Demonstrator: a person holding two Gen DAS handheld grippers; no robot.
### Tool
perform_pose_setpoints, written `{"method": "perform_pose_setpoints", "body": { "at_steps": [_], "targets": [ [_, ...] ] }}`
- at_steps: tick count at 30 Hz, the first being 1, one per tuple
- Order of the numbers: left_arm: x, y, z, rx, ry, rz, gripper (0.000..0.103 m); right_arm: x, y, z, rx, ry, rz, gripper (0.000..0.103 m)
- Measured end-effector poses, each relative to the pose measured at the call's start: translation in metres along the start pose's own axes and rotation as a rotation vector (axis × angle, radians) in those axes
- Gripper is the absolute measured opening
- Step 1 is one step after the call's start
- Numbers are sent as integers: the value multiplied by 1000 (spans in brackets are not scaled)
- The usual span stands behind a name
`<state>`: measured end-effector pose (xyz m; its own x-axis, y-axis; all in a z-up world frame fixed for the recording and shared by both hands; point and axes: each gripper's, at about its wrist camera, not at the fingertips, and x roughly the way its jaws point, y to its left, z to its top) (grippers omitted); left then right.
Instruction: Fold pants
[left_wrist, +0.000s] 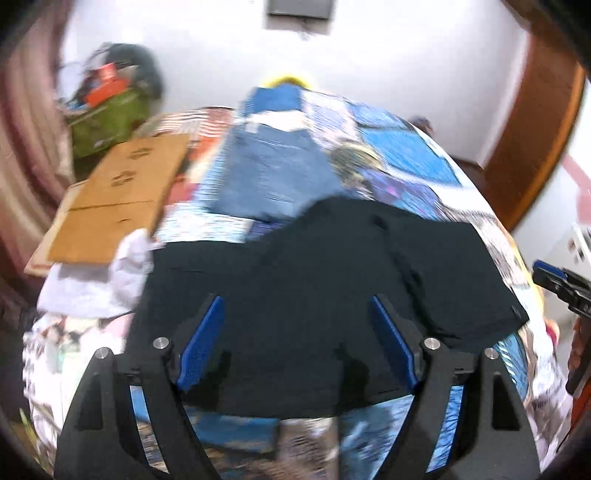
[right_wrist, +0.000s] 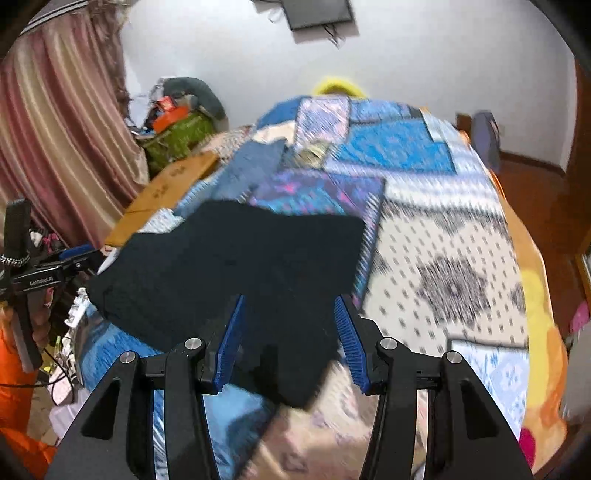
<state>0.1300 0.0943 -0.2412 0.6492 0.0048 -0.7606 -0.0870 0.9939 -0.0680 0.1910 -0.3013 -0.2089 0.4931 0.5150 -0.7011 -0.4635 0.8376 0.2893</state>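
Note:
Black pants (left_wrist: 332, 266) lie folded and flat on a patchwork bedspread (left_wrist: 406, 155). My left gripper (left_wrist: 295, 300) hovers over their near part, blue pads wide apart, nothing pinched between them. In the right wrist view the same pants (right_wrist: 236, 266) spread from the centre to the left. My right gripper (right_wrist: 290, 298) stands over their near right corner, jaws partly apart and open, cloth below them. The left gripper (right_wrist: 74, 258) shows at the left edge of that view, and the right gripper (left_wrist: 554, 280) at the right edge of the left wrist view.
Folded blue jeans (left_wrist: 273, 166) lie farther back on the bed. A flat cardboard sheet (left_wrist: 118, 199) and a white garment (left_wrist: 96, 280) sit at the bed's left side. A green bag (left_wrist: 107, 122) with clutter stands behind, beside a pink curtain (right_wrist: 55, 129). The bedspread (right_wrist: 443, 258) stretches right.

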Motion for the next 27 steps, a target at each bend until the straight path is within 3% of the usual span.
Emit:
{"method": "perform_pose_setpoints", "body": {
  "at_steps": [4,10,15,19,22,27],
  "targets": [
    [-15,48,-8,-118,-19,52,89,11,22,16,-34,-22,31,51],
    [-5,109,-36,-277,75,84,89,38,53,27,-115,0,58,51],
    [22,142,-66,-433,175,49,89,67,70,26,-174,58,35,51],
    [40,155,-80,-535,209,-43,89,92,70,22,-174,133,6,51],
    [51,159,-83,-565,220,-82,89,104,69,19,-172,182,-4,52],
    [69,163,-79,-581,235,-88,90,107,77,18,-223,178,-30,55]
  ]
}}
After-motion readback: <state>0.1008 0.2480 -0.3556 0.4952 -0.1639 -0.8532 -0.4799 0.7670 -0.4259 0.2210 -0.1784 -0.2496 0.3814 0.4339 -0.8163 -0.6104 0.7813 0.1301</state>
